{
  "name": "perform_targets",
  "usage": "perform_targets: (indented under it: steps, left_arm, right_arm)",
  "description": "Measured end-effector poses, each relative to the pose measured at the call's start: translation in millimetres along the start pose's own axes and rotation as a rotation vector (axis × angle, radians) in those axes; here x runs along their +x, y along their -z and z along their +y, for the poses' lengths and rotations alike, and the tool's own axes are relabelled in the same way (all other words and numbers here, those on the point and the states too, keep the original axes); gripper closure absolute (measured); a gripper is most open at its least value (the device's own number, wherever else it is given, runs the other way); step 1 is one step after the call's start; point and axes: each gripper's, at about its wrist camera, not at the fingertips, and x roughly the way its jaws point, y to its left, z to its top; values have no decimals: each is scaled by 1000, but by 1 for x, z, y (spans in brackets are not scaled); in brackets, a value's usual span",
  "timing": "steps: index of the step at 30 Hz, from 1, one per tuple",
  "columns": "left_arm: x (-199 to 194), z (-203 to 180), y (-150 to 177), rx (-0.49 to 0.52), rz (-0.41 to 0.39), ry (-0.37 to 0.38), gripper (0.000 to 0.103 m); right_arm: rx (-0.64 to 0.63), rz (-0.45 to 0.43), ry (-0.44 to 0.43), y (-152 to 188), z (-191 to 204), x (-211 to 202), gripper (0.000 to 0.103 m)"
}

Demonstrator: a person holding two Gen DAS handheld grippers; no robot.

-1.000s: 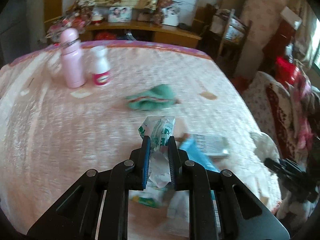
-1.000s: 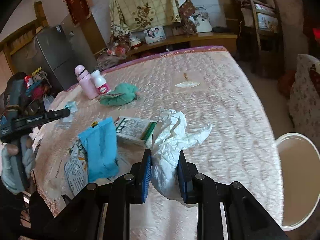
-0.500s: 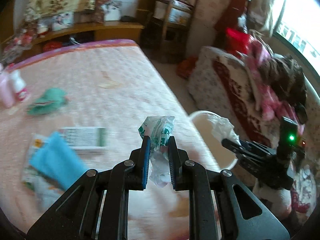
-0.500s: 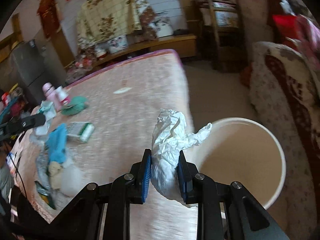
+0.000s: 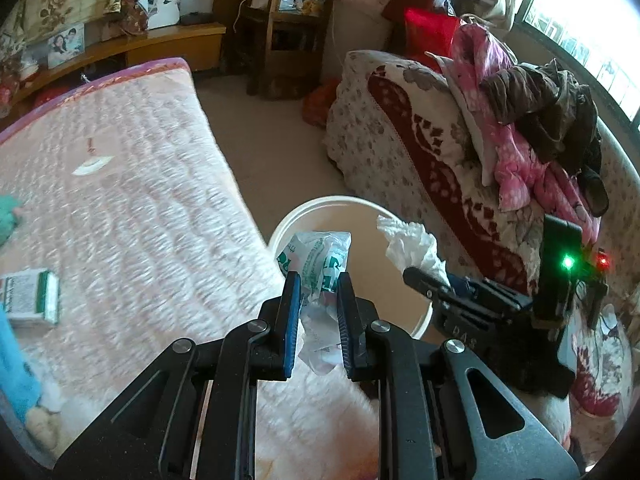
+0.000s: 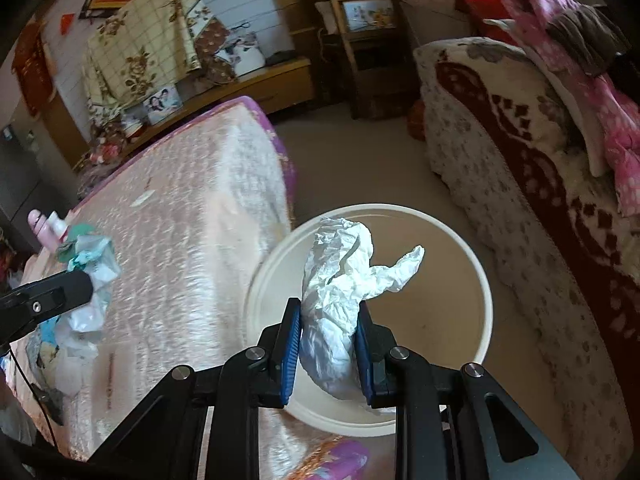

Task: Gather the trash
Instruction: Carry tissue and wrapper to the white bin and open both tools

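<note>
My left gripper (image 5: pixel 318 280) is shut on a crumpled green-and-white wrapper (image 5: pixel 318 258), held over the bed's edge just short of the cream bin (image 5: pixel 320 206). My right gripper (image 6: pixel 328 308) is shut on a crumpled white paper wad (image 6: pixel 340 276), held directly above the bin's opening (image 6: pixel 480 280). The right gripper and its wad show in the left wrist view (image 5: pixel 412 244) over the bin. The left gripper with its wrapper shows in the right wrist view (image 6: pixel 94 268) above the bed.
The pink quilted bed (image 5: pixel 120 184) carries a green-and-white box (image 5: pixel 30 298), a blue cloth (image 5: pixel 14 364) and a teal rag (image 5: pixel 8 216). A floral sofa (image 6: pixel 540 184) piled with clothes stands right of the bin. A wooden chair (image 6: pixel 360 40) stands behind.
Both grippers have swung right from over the bed toward the bin, each still holding its trash. The right one now hangs over the bin's opening; the left has reached its rim.
</note>
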Motion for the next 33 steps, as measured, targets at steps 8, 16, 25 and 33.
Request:
perform_targets:
  steps: [8, 16, 25, 33]
  left_arm:
    - [41, -6, -4, -26, 32, 61, 78]
    - [35, 8, 2, -80, 18, 57, 57]
    - [-11, 18, 11, -65, -77, -38, 57]
    - [-59, 49, 31, -90, -155, -136, 57]
  right_arm:
    - [74, -4, 21, 3, -25, 11, 56]
    - [111, -8, 24, 2, -34, 7, 55]
    - [60, -85, 62, 1, -12, -18, 55]
    - [28, -147, 82, 1, 20, -46, 54]
